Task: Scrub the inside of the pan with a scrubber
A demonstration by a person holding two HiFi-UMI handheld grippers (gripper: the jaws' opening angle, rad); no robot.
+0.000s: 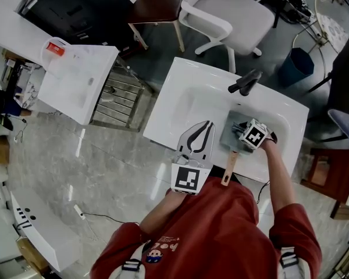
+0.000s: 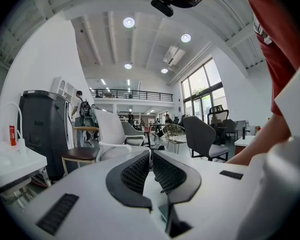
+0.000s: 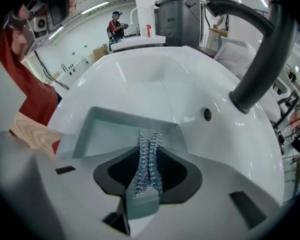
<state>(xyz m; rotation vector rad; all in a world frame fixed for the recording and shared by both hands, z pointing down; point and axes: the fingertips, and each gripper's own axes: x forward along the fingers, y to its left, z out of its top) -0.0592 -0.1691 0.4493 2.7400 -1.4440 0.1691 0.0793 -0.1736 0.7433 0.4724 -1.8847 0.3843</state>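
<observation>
Marble floor is showing around a white sink (image 1: 175, 89), seen from the head view, with a black faucet (image 1: 245, 82) at its far rim. A square grey pan (image 1: 227, 135) is sitting in the basin, its wooden handle (image 1: 228, 170) pointing back over the near rim toward the person.

Right gripper (image 1: 242, 131) is reaching down into the pan. Its marker cube is covering the jaws in the head view. Only the right gripper view is showing them: the right gripper (image 3: 149, 136) is pinching a silvery mesh scrubber (image 3: 147, 166), which is sticking out past the tips over the pan (image 3: 115, 131) interior. Contact with the pan floor cannot be told.

Left gripper (image 1: 207, 125) is lying on the near sink rim, just left of the handle and off the pan. The left gripper view is looking away into the room, taking in a white chair (image 2: 104, 129) and ceiling lights but no pan. There the left gripper (image 2: 150, 154) is showing its ribbed pads meeting at the tips with nothing between them.
</observation>
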